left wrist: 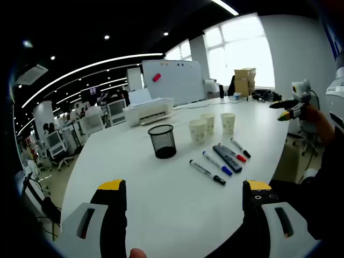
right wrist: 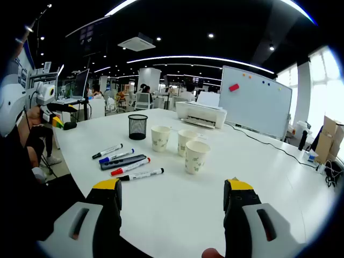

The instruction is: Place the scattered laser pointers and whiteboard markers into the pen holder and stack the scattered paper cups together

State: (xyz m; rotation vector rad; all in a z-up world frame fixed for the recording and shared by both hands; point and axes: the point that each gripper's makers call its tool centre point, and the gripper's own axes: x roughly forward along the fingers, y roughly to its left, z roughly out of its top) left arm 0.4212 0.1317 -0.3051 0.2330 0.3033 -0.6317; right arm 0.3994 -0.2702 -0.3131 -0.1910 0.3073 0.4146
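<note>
open-plan office, big white table [right wrist: 279, 161]; both grippers, left [left wrist: 183, 196] and right [right wrist: 172, 196], hover over the near edge with jaws wide and holding nothing. past them in the right gripper view lie the markers [right wrist: 141, 174] and a dark laser pointer [right wrist: 122, 162] in a loose row, then three paper cups [right wrist: 196, 156] standing apart and the mesh holder [right wrist: 137, 127], with a printer [right wrist: 201, 114] and whiteboard [right wrist: 257, 102] beyond. pens look light, stiff and prone to roll, so pinch mid-barrel; cups look thin and crushable, so grip the rim gently; plenty of bare table around it all, edge close to the grippers.
</note>
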